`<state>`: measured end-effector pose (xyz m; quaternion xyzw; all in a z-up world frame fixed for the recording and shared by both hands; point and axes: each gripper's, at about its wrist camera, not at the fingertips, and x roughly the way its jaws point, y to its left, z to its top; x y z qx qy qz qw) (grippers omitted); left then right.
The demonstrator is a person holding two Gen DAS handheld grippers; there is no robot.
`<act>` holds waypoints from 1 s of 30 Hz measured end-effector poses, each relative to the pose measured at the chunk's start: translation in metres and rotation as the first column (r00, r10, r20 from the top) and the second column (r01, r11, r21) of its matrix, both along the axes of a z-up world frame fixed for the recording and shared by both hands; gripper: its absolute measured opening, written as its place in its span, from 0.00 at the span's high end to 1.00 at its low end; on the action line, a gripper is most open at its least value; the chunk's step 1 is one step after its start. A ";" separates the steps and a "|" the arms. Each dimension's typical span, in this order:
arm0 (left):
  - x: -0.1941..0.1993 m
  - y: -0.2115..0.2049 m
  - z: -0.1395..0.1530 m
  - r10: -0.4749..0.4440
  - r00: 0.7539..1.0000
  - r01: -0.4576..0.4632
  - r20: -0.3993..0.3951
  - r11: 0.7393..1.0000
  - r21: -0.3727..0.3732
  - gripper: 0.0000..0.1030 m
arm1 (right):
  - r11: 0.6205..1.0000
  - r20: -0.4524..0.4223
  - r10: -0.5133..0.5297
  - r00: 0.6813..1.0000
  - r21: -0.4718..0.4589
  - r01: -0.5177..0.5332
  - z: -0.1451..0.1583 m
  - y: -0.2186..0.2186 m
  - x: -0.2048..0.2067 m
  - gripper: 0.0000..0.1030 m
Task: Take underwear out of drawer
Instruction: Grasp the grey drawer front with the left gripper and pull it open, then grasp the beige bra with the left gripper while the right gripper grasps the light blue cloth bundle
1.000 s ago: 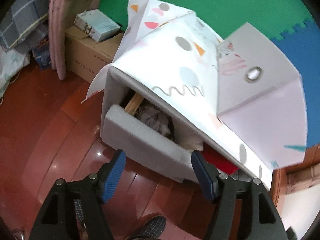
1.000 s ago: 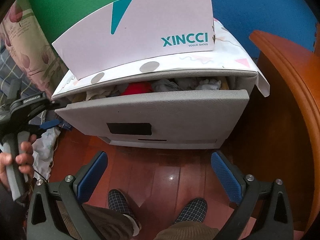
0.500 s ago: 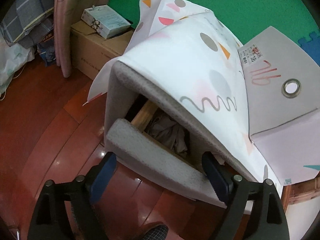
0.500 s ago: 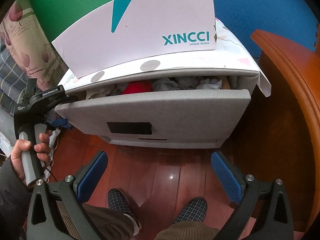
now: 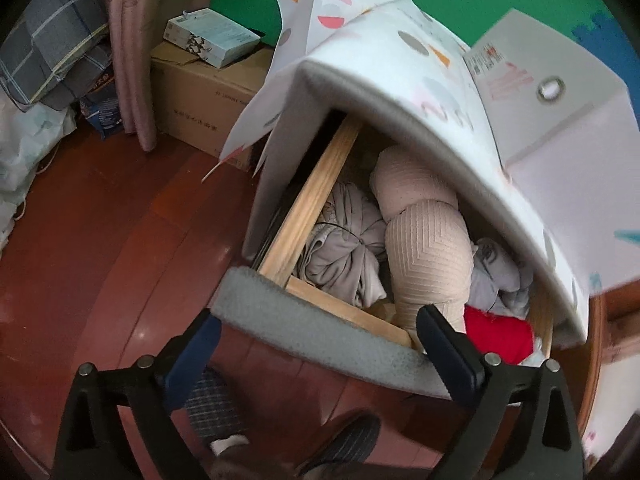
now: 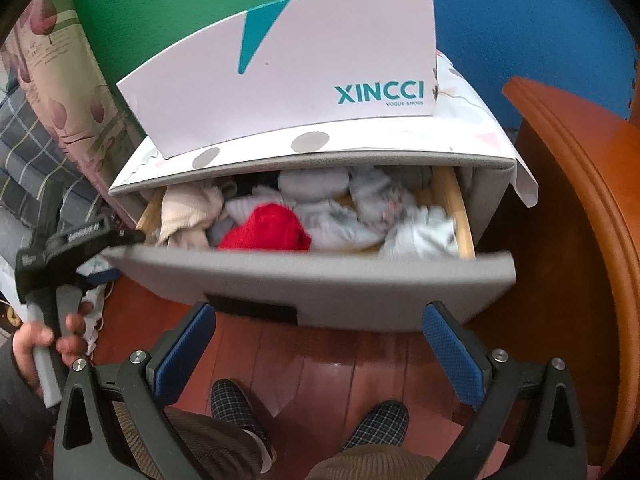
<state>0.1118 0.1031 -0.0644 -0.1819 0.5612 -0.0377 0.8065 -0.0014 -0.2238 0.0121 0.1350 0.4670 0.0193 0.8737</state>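
The grey drawer (image 5: 320,332) (image 6: 320,280) of a small cabinet stands partly pulled out. It holds bundled clothing: a beige ribbed roll (image 5: 428,252) (image 6: 188,216), grey pieces (image 5: 348,252) (image 6: 316,188), a red piece (image 5: 500,332) (image 6: 268,232) and white printed pieces (image 6: 420,236). My left gripper (image 5: 316,344) is open, its fingers straddling the drawer front at its left end; it shows in the right wrist view (image 6: 120,236) at the drawer's left corner. My right gripper (image 6: 316,340) is open and empty, in front of the drawer front.
A white XINCCI shoe box (image 6: 288,72) lies on the cabinet's patterned top (image 5: 400,64). A wooden piece of furniture (image 6: 580,208) stands close on the right. A cardboard box (image 5: 200,104), a curtain (image 5: 132,40) and bedding (image 5: 44,40) are left. Slippered feet (image 6: 236,404) stand on the wood floor.
The drawer has slid further out and more clothing shows. My left gripper moved in over the drawer's left end. My right gripper has stayed about where it was.
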 end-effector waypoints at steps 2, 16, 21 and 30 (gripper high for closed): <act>-0.012 0.004 -0.001 -0.007 1.000 0.007 -0.012 1.000 0.000 0.01 | 1.000 -0.009 0.010 1.000 0.009 -0.010 0.003 -0.001 -0.002 0.01; -0.059 0.003 0.008 -0.079 0.997 0.081 -0.019 0.985 0.151 0.01 | 0.999 -0.141 0.035 0.989 -0.002 -0.036 0.021 -0.027 0.010 0.01; -0.061 -0.005 0.012 -0.098 0.995 0.096 -0.004 0.969 0.227 0.01 | 0.999 -0.230 0.035 0.972 0.014 -0.033 0.016 -0.046 0.028 0.01; -0.061 -0.029 0.026 -0.190 0.981 0.166 0.033 0.918 0.361 0.03 | 0.996 -0.429 0.088 0.899 0.046 -0.076 -0.019 -0.061 0.057 0.01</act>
